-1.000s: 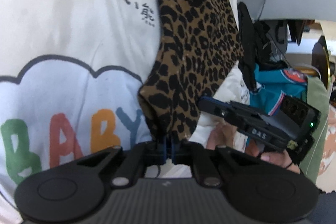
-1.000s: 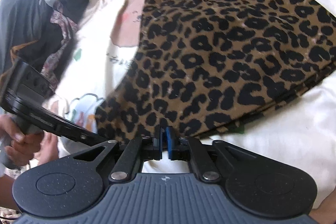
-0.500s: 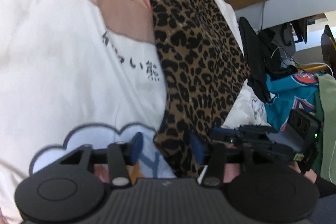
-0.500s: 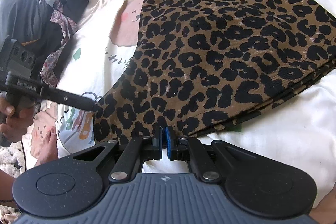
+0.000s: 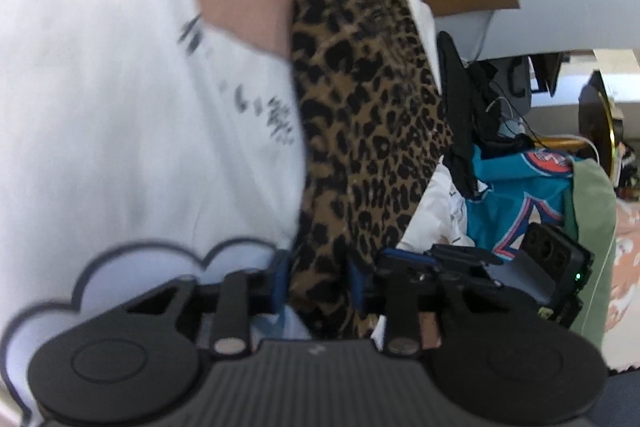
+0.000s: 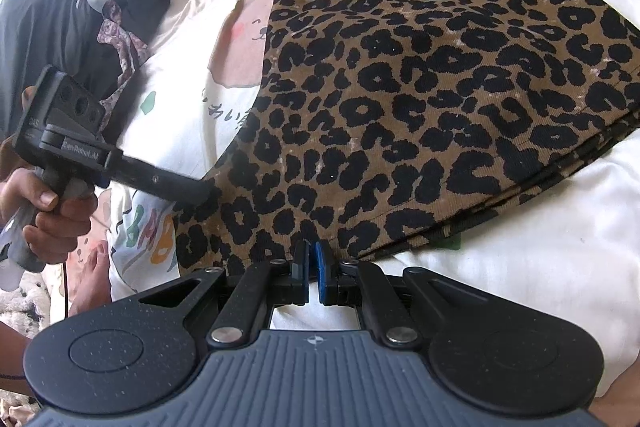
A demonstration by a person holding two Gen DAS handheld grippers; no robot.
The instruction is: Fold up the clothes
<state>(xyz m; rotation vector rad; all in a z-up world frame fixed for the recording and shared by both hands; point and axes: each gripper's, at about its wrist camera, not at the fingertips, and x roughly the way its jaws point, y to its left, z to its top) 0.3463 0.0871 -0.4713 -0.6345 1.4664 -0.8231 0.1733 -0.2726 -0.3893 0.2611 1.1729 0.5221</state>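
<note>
A person's hand (image 6: 48, 203) levels the left gripper (image 5: 318, 285) at the folded leopard-print corduroy garment (image 6: 432, 99), its 2 jaws just closing around a bunched edge (handle lettering blurred). The right gripper (image 6: 311, 269) clamps the near hem, atop a white T-shirt (image 5: 120, 131) printed "BABY".

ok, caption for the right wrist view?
Right gripper pinches the hem of the leopard-print garment lying on a white printed shirt; left gripper at its corner.

Bright daylight, left wrist view smeared by motion blur, right wrist view sharp (fisheye-bent edges, dark corners)
</note>
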